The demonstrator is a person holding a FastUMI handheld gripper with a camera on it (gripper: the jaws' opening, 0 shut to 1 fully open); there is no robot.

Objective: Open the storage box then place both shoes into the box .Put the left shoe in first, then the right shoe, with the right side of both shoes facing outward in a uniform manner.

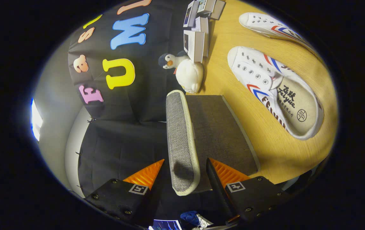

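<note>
Gripper view: lid edge sits between the spread fingers, box not yet open.
The gripper straddles the grey lid of the storage box, jaws apart, no pinch. If they close shallow, the flap could slip free and drop. Both shoes wait beyond on the table: near shoe, far shoe.

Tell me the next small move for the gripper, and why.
Probably close the gripper on the lid and swing it further open. The lid's edge stands between the open fingers, unpinched, raised off the storage box, and both shoes sit on the table beyond the box.
</note>
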